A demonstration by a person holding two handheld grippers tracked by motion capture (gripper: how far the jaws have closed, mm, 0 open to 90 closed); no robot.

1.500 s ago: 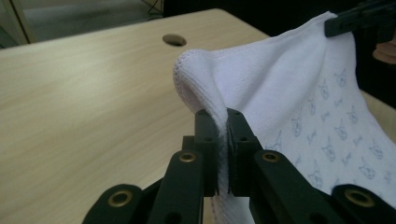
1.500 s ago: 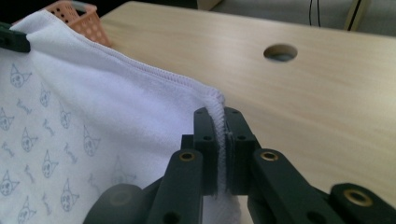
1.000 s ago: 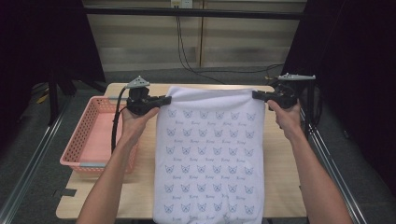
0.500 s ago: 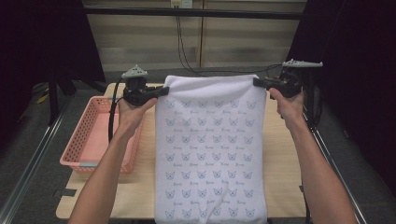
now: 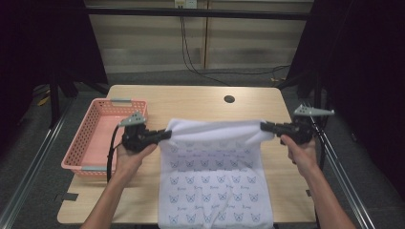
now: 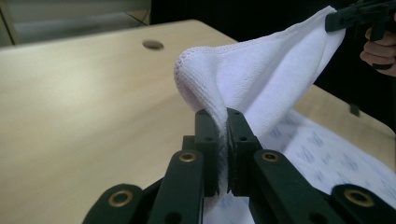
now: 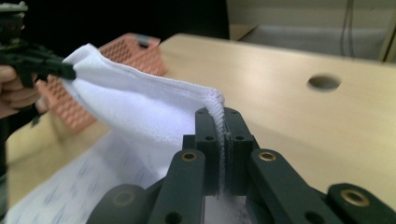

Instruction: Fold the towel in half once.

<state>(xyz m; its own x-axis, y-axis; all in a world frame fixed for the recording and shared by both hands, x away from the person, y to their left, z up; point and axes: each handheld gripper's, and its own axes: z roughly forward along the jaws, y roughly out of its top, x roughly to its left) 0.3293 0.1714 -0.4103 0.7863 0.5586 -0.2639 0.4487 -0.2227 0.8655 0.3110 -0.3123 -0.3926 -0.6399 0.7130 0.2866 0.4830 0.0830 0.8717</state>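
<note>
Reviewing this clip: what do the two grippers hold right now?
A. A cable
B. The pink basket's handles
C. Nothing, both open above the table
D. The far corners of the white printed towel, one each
D: the left gripper and the right gripper each clamp a far corner of the towel, beside the pink basket.

Both grippers' fingers [image 6: 217, 140] clamped, apart.
</note>
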